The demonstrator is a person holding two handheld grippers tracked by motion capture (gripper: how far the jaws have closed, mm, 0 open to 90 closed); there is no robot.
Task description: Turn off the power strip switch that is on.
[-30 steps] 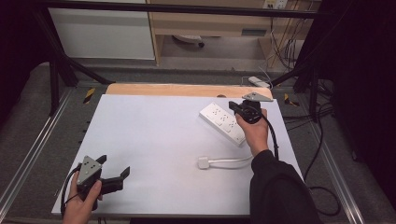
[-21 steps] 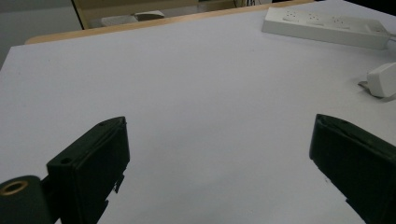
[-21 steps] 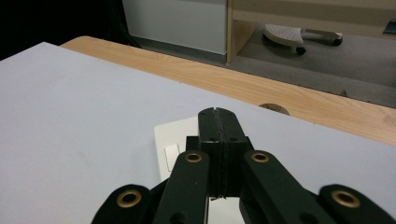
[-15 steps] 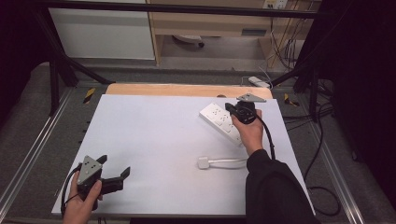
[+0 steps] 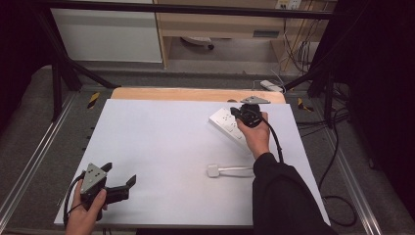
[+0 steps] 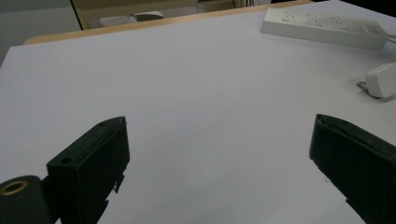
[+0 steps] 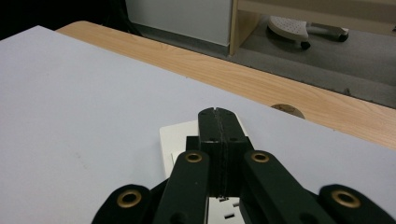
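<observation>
Toward two o'clock on the white table [image 5: 161, 147], the right gripper [image 5: 243, 114] hovered with its jaws pressed fully together, empty, over the far end of the power strip [image 5: 226, 123]. Its plug [image 5: 214, 171] lay apart at five o'clock. The left gripper [image 5: 121, 188] rested at seven o'clock, jaws spread wide, empty. Pushing the strip well probably called for closed tips set squarely against it, pressing gently to avoid skidding.

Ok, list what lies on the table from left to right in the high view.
Left gripper → white plug → power strip → right gripper, shut, over the strip.
</observation>
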